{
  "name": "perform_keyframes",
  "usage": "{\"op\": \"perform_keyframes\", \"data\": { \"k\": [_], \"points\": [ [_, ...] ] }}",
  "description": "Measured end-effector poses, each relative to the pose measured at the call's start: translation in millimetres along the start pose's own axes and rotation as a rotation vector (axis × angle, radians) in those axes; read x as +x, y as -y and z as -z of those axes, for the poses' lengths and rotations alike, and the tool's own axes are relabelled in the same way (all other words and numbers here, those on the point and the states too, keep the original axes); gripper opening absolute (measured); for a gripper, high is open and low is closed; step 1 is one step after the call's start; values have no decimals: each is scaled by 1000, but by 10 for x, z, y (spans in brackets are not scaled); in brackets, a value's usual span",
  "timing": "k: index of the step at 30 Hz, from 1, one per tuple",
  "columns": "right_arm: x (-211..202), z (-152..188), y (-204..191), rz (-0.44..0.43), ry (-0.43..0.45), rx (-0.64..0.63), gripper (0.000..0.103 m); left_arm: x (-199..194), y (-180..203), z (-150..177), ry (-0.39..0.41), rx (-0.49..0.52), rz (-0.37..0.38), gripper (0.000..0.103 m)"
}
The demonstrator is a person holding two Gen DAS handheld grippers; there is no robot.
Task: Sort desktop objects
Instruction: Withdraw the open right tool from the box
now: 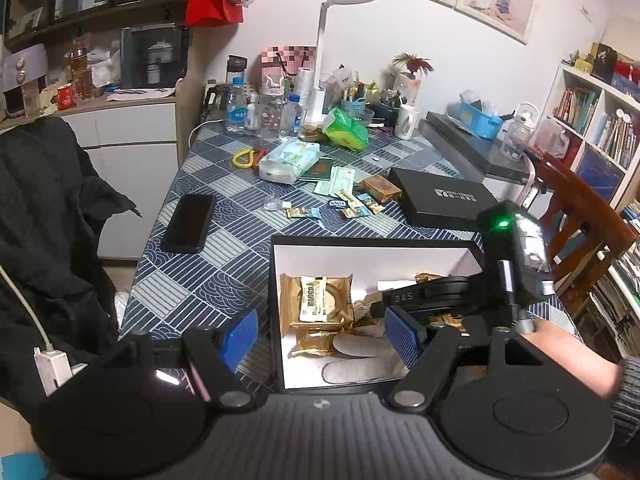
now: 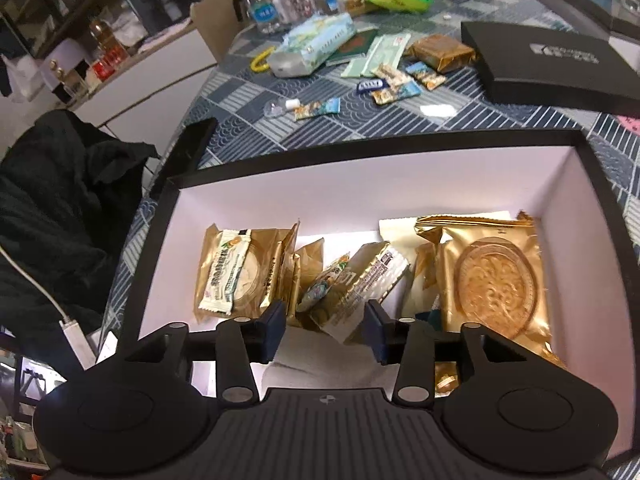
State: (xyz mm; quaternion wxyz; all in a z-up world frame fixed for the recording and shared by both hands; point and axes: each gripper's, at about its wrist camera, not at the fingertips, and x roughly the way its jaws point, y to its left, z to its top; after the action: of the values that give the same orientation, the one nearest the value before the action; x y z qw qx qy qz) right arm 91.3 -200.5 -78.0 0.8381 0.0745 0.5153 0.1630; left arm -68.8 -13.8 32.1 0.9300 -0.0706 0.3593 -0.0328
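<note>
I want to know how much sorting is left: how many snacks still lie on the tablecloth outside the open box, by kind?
Small gold-and-blue candies: 4
Small dark blue candy: 1
Large gold packet: 1
Total: 6

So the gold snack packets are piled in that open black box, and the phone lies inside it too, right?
Not quite. The gold snack packets are in the open black box, but the phone lies outside it, flat on the blue patterned tablecloth beside the box, as the left wrist view shows.
</note>
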Motion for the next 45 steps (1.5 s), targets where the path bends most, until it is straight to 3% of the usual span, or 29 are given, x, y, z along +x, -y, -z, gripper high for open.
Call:
{"op": "perform_keyframes", "data": {
  "k": [4, 11, 19, 25, 33, 45],
  "points": [
    [-292, 123, 7, 14, 65, -27, 68, 56, 79, -18, -15, 26, 12, 84],
    [-816, 367, 96, 141, 190, -82, 79, 206, 302, -39, -49, 86, 43, 84],
    [-1238, 563, 450, 192, 252, 2, 88, 385, 591, -104, -71, 137, 33, 84],
    [-1380, 575, 809, 163, 269, 36, 95, 469, 815, -164, -77, 133, -20, 84],
    [-1526, 401, 1313, 119, 260, -30, 103, 711, 1257, -299, -106, 79, -111, 84],
    [-1705, 166, 1982, 39, 245, -152, 103, 1061, 2072, -415, -107, 20, -221, 84]
  ]
}}
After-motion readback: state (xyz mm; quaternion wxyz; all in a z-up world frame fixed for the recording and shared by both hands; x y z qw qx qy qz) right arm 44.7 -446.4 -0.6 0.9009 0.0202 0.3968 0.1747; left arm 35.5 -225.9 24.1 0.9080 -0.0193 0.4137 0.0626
